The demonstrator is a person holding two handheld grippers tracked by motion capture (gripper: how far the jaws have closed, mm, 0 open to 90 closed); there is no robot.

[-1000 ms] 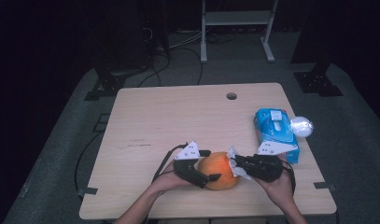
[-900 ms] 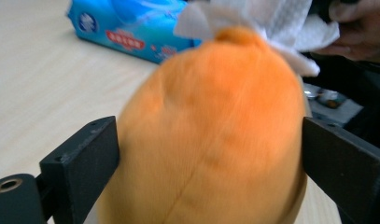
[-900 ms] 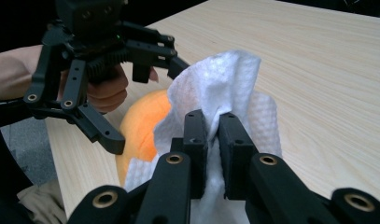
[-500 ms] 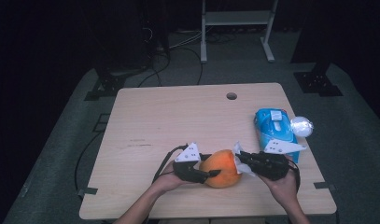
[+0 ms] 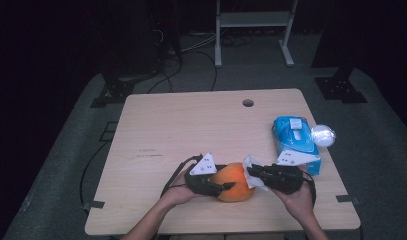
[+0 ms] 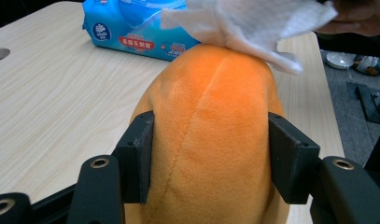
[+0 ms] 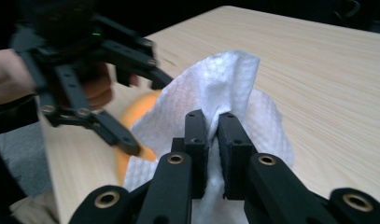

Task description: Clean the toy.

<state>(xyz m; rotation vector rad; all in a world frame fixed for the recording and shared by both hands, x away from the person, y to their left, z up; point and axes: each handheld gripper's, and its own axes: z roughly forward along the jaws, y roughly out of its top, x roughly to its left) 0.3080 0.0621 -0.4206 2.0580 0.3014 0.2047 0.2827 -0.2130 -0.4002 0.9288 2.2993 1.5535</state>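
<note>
Since the earlier frame, the left gripper [image 6: 211,163] has just clamped onto the orange toy [image 6: 211,140] at lower centre; the right gripper [image 7: 214,140] still pinches the tissue [image 7: 225,84] against it.

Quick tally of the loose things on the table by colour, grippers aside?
Orange: 1, the plush toy in the left gripper.
White: 2, the tissue in the right gripper and the round white thing at the table's right edge.
Blue: 1, the wipes pack.
Total: 4
</note>
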